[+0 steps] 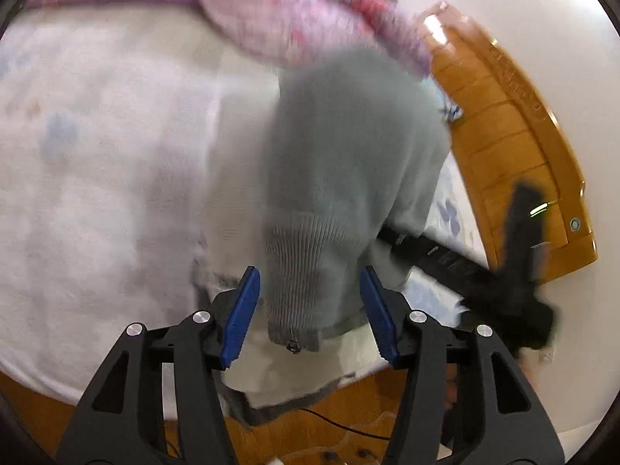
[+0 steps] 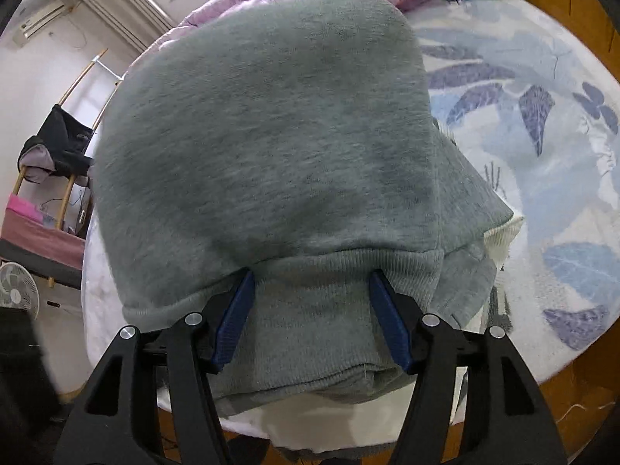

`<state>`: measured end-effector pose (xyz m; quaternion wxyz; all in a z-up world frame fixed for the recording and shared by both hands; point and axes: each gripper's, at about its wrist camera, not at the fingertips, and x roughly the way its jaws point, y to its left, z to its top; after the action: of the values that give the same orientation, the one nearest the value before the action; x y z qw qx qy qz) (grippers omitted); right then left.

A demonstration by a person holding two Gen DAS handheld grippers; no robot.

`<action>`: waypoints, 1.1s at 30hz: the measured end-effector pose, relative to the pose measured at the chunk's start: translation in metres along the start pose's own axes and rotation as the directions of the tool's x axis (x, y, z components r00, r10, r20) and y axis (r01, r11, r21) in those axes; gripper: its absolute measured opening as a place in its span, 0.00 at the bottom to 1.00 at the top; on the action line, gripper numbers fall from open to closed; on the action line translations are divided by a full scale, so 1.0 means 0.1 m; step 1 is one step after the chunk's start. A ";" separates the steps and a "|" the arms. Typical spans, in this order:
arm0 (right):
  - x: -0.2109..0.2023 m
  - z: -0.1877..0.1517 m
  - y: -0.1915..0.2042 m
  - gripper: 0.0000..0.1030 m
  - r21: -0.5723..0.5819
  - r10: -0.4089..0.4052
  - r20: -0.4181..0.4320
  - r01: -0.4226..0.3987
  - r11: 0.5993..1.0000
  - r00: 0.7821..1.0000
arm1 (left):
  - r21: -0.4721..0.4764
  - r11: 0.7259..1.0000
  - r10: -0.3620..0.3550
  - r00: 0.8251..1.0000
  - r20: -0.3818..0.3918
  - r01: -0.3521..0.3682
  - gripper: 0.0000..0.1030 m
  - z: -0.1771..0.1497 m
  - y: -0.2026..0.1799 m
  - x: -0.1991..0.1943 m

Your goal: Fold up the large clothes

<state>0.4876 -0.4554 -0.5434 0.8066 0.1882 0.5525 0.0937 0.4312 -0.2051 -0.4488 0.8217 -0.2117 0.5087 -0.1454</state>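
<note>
Left wrist view is blurred, but the main things can be read. The left gripper has its two blue pads spread apart, and nothing is pinched by them. Between the pads, and a little ahead of them, hangs the ribbed cuff of a grey sweatshirt, with a small metal piece at its lower edge; I cannot tell if the cuff touches either pad. The grey cloth goes on ahead of the claw, over a pale bed sheet. Far ahead lies a pink and purple quilt. To the right of the claw stands a wooden bed board, and in front of it a black, blurred shape which I cannot name. Right wrist view is sharper. The right gripper also has its pads wide apart, and they stand on both sides of the sweatshirt's ribbed hem, which fills the gap between them; the pads do not squeeze it. The body of the sweatshirt bulges up ahead of the claw and hides much of the bed. To the right, the sheet shows blue leaves. To the left, well apart, are a white fan and a rack with dark clothes.
</note>
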 end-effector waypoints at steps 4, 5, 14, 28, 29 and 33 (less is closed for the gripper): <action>-0.02 -0.01 -0.04 0.57 -0.011 0.017 -0.004 -0.017 1.000 1.000 | 0.050 0.999 0.012 0.998 0.059 -0.015 0.53 0.40 -0.15 -0.19; -0.04 -0.01 -0.03 0.57 -0.012 0.015 -0.002 -0.015 1.000 1.000 | 0.062 0.998 -0.009 0.998 0.063 0.005 0.53 0.50 -0.22 -0.16; -0.24 0.12 -0.01 0.57 0.009 -0.023 0.064 0.022 1.000 0.998 | 0.241 0.955 0.164 0.984 0.065 -0.175 0.56 1.03 -0.73 0.58; 0.29 0.63 0.05 0.58 -0.097 -0.062 0.061 0.068 0.993 0.996 | 0.254 0.921 0.304 0.953 0.007 -0.296 0.56 1.29 -0.45 1.12; 0.34 0.65 0.02 0.59 -0.101 -0.064 0.053 0.070 0.992 0.996 | 0.257 0.919 0.308 0.951 0.006 -0.299 0.56 1.28 -0.44 1.14; 0.47 0.72 -0.10 0.61 -0.093 -0.052 0.034 0.054 0.994 0.998 | 0.269 0.914 0.312 0.950 0.011 -0.304 0.56 1.30 -0.44 1.28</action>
<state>0.5715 -0.4619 -0.5650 0.8253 0.1370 0.5396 0.0951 0.6037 -0.2755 -0.4752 0.8471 -0.0139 0.5245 -0.0848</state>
